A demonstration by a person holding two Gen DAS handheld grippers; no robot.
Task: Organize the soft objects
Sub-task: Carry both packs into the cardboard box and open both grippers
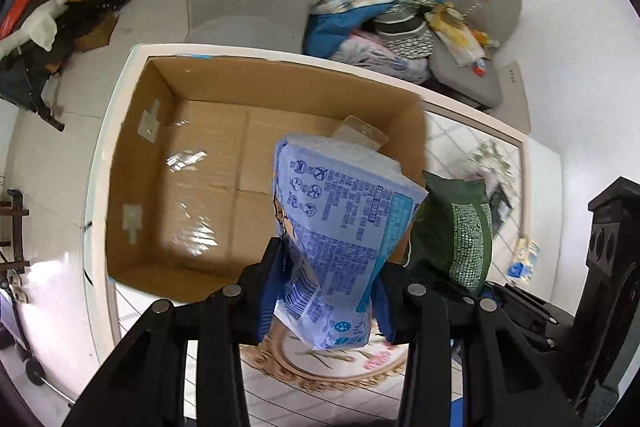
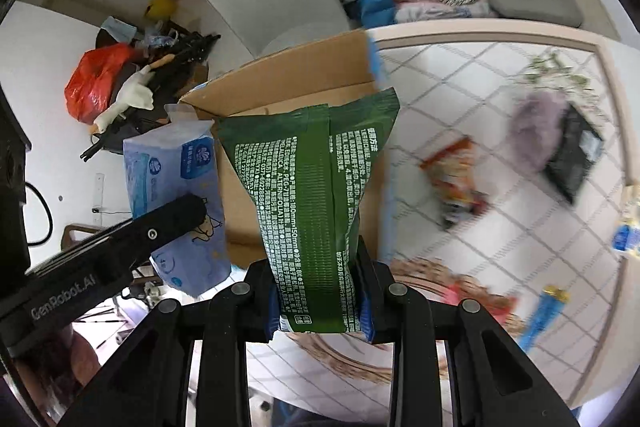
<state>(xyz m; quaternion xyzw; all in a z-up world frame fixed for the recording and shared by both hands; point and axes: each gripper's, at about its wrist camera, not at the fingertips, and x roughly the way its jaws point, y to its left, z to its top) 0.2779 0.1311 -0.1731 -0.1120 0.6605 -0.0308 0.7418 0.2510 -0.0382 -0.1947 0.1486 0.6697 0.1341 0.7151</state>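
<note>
Left gripper point(image 1: 326, 291) pinching blue tissue pack point(image 1: 344, 219); right gripper point(image 2: 320, 291) pinching green wipes pack point(image 2: 316, 187). Advice: releasing both low inside cardboard box point(image 1: 140, 155), side by side.

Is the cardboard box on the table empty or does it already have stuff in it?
Empty, as far as shown: the cardboard box is open-topped, with only its bare taped floor showing.

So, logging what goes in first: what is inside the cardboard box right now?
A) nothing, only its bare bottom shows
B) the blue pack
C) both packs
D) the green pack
A: the box shows a bare bottom, while the blue pack and green pack sit clamped in the grippers.
</note>
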